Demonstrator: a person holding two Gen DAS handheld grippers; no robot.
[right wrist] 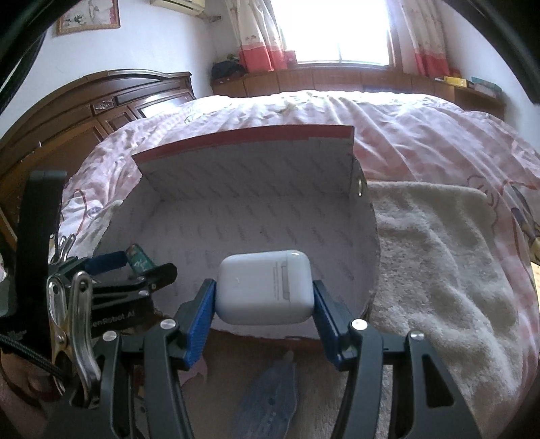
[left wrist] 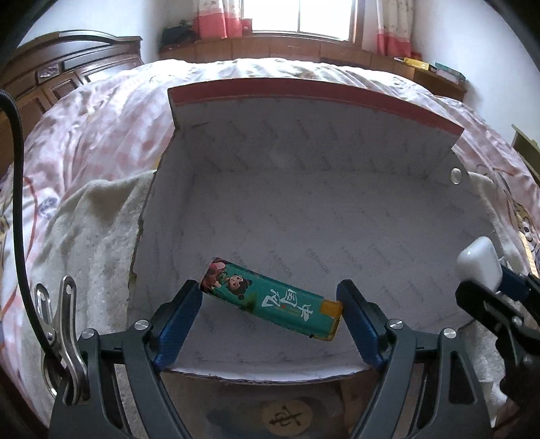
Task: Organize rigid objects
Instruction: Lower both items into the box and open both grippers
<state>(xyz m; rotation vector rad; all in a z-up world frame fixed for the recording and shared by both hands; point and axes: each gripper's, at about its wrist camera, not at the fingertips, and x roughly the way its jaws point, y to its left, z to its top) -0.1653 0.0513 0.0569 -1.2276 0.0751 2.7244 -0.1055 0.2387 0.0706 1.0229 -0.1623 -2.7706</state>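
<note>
A: Lighter (left wrist: 270, 299), teal with a cartoon print and a yellow end, and a white earbud case (right wrist: 264, 287): those are the two rigid objects in play. Both hang over an open cardboard box (left wrist: 337, 216) that sits on a bed.

B: Who holds which?

A: The left tongs (left wrist: 270, 310) pinch the lighter end to end, so they stand fairly wide, their blue pads pressed on its two tips. The lighter lies crosswise and slightly tilted, above the near part of the box floor. The right tongs (right wrist: 265, 304) are about half open and clamped on the sides of the earbud case, which hovers over the near edge of the box.

B: How far along is the job?

A: By my reading, at the start of the putting-away. The box floor, white with a faint printed pattern, shows nothing lying on it. Both things are carried and neither is set down yet. What remains is lowering each one inside and letting go.

B: What else is around?

A: A cream fluffy towel (right wrist: 438, 263) is spread under the box, over a pink checked bedcover (left wrist: 101, 128). The box lid stands upright at the far side, red on its outer rim. A dark wooden headboard (right wrist: 101, 101) is to the left, a bright window (right wrist: 334, 30) with pink curtains beyond.

B: Anything in the way?

A: Only that the two tongs sit close side by side over the box, so they could crowd each other going in.
</note>
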